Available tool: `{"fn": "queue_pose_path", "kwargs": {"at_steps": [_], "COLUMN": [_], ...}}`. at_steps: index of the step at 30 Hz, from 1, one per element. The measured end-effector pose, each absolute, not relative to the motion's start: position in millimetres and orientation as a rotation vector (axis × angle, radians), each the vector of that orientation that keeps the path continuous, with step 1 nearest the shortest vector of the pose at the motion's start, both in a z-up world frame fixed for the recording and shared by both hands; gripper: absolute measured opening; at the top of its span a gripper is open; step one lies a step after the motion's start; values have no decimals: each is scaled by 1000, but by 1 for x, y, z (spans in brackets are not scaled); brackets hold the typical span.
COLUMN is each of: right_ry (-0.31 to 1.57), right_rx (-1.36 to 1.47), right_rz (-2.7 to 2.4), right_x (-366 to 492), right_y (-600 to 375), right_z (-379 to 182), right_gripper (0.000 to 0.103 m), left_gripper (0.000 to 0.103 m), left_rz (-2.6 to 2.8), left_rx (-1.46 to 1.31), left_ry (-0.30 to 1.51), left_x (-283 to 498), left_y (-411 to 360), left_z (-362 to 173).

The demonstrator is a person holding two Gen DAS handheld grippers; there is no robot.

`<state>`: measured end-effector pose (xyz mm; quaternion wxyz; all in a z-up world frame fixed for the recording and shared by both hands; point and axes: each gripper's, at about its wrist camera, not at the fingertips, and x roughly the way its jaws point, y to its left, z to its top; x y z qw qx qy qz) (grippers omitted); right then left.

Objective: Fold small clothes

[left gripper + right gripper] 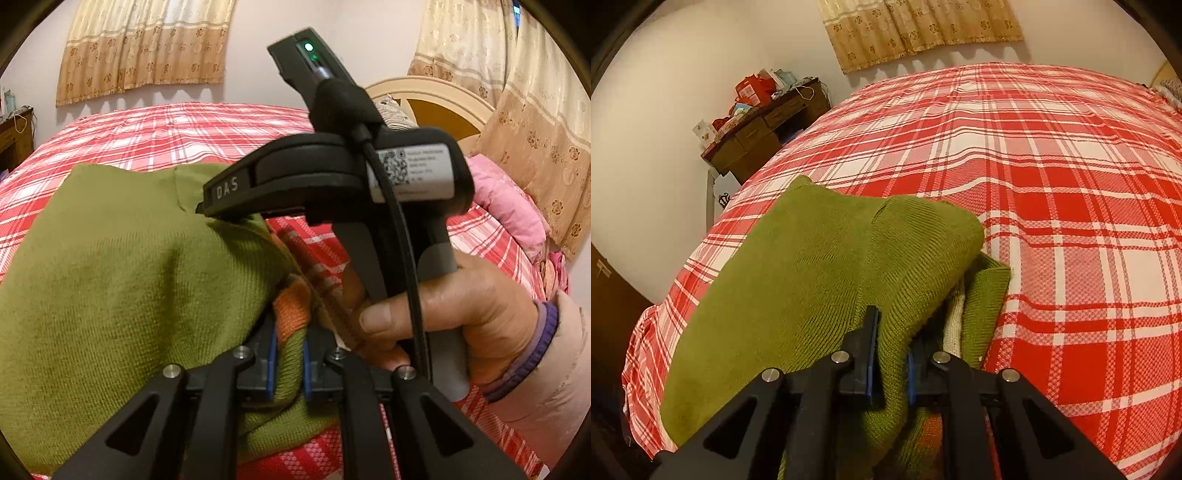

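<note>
Olive-green knit fills both wrist views: a small green sweater (798, 280) with orange and cream bands at one edge, lifted partly off the red plaid bedspread (1071, 221).

The left gripper (288, 363) has its blue-padded fingers (272, 363) closed almost fully, with a ribbed green edge pinched between them and the orange band bunched just above. The right gripper (891, 363) is closed in the same way on another fold of the same knit. Seen from the left wrist, the right gripper (207, 205) has its black tip pressed into the cloth, and a hand (443, 306) in a pale pink sleeve grips its handle.

Holding two points of one edge at once looks meant to keep that edge taut and level, so the body of the sweater hangs or drapes evenly and can be laid over itself in a straight fold. The far part of the garment rests on the bedspread, which serves as the folding surface. By my reading, the fold is under way but not yet set down.

A cluttered wooden desk (764, 125) stands beyond the bed's corner, under floral curtains (919, 29).
</note>
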<state>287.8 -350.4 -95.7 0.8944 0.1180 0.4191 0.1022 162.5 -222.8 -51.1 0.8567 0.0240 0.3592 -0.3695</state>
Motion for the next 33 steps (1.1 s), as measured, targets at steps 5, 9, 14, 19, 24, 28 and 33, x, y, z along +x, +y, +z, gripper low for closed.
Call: {"fn": "queue_pose_path", "kwargs": {"at_steps": [5, 9, 14, 19, 24, 28, 33], "right_ry": [809, 840, 864, 867, 874, 858, 863], "right_rx": [153, 135, 189, 193, 153, 220, 236], "right_rz": [177, 160, 160, 154, 132, 120, 98], "right_x": [281, 286, 286, 286, 279, 275, 270], "right_y": [-343, -356, -363, -363, -362, -372, -371], "right_z": [-68, -67, -96, -96, -93, -99, -97], "right_gripper": [11, 11, 11, 11, 11, 11, 15], "left_gripper": [11, 11, 11, 11, 11, 10, 14], "left_rz": [-758, -745, -736, -739, -728, -732, -712], "left_rx": [83, 79, 128, 113, 156, 167, 196], "left_ry": [740, 739, 731, 736, 718, 735, 725], "left_x": [159, 156, 154, 158, 151, 154, 149], "left_y": [-228, -239, -250, -243, -250, -251, -243], "left_z": [-47, -46, -51, -51, -48, -53, -49]}}
